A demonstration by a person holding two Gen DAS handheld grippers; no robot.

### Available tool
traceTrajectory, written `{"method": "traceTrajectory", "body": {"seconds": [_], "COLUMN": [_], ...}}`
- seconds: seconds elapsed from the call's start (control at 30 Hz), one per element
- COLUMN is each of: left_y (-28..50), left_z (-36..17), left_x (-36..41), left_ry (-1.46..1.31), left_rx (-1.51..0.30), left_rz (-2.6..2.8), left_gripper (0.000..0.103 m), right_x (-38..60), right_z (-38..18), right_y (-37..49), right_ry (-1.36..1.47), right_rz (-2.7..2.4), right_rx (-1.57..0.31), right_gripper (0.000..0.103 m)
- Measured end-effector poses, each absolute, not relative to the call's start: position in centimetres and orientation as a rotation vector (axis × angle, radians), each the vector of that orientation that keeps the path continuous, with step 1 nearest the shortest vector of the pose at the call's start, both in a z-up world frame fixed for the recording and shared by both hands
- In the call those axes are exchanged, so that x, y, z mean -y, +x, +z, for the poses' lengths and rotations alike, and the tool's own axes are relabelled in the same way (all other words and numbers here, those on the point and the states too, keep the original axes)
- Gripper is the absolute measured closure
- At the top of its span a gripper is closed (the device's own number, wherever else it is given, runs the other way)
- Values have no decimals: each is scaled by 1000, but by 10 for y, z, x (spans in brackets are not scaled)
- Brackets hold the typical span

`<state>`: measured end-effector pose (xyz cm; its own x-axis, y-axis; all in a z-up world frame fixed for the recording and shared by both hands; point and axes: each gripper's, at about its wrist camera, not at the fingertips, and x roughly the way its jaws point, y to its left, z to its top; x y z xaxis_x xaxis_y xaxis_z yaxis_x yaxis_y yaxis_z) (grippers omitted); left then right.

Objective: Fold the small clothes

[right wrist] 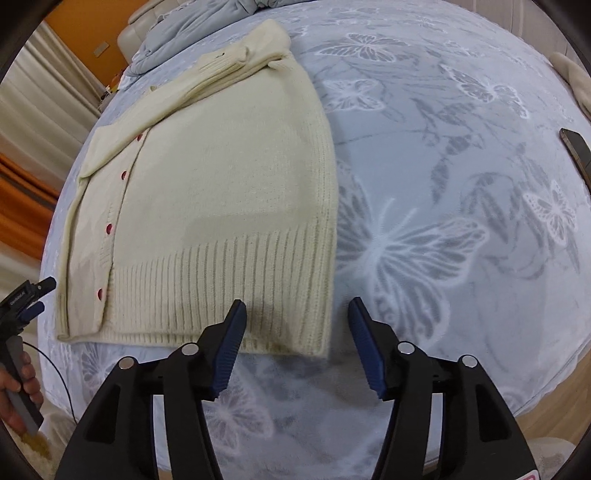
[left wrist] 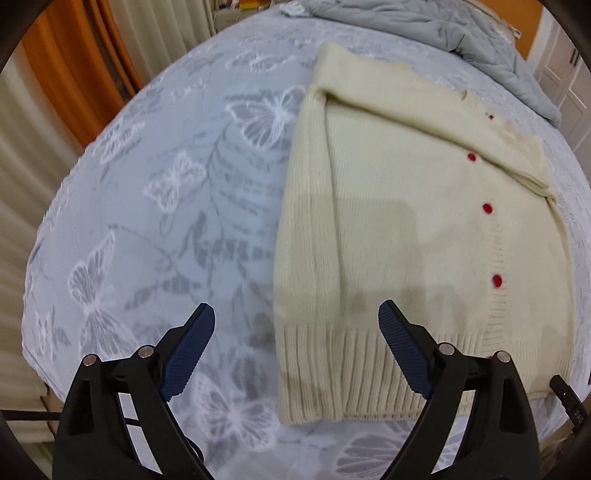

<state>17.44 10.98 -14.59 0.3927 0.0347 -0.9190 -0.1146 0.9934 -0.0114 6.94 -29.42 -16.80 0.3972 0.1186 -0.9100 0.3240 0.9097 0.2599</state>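
Note:
A cream knitted cardigan [left wrist: 399,221] with red buttons [left wrist: 487,208] lies flat on the bed, both sleeves folded across its upper part. My left gripper [left wrist: 297,321] hangs open above its ribbed hem at the near left corner, nothing between the blue pads. In the right wrist view the same cardigan [right wrist: 221,192] fills the left half. My right gripper [right wrist: 297,314] stands open over the hem's near right corner, its pads apart and empty. The left gripper [right wrist: 35,291] shows at the left edge of that view, held by a hand [right wrist: 22,391].
The bed carries a pale blue cover with white butterflies [left wrist: 155,221]. A grey quilt [left wrist: 461,33] is bunched at the far end. A dark phone [right wrist: 576,147] lies near the right edge of the bed. Orange and cream curtains [left wrist: 62,92] hang to the left.

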Motion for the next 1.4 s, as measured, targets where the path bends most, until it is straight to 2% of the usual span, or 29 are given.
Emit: {"method": "traceTrajectory", "body": {"seconds": [0.13, 0.27, 0.33, 0.4, 0.43, 0.47, 0.5, 0.53, 0.67, 0.8, 0.97, 1.1, 1.4], "left_y": [171, 175, 171, 169, 167, 165, 164, 163, 154, 138, 117, 77, -68], "left_z": [-155, -184, -190, -189, -187, -184, -182, -180, -163, -128, -92, -67, -32], "left_x": [-106, -114, -124, -128, -130, -135, -140, -146, -163, -168, -172, -176, -190], "left_ry": [-86, -193, -270, -298, -301, -308, -339, -402, -514, -544, -576, -563, -445], "left_rx": [-1193, -1315, -1297, -1285, -1282, -1274, -1266, -1268, -1251, -1190, -1166, -1155, -1196], "left_rz": [90, 70, 65, 59, 72, 85, 66, 24, -1, -55, -116, -170, -181], "left_gripper": [13, 11, 9, 12, 22, 42, 56, 85, 88, 89, 89, 89, 90], "right_x": [298, 303, 306, 312, 313, 315, 316, 316, 312, 315, 317, 313, 288], "right_z": [-171, -172, -173, -175, -175, -175, -178, -181, -161, -120, -79, -62, -47], "right_y": [72, 76, 75, 74, 73, 73, 75, 77, 74, 62, 42, 8, -121], "right_ry": [479, 559, 604, 671, 693, 723, 754, 790, 764, 765, 707, 653, 526], "right_rz": [-124, -120, -121, -126, -128, -119, -100, -88, -86, -48, -8, 26, 167], "right_rx": [-1153, -1135, -1123, -1107, -1102, -1093, -1108, -1131, -1076, -978, -946, -970, -1131], "right_gripper": [41, 37, 36, 36, 40, 65, 94, 93, 95, 95, 96, 96, 96]}}
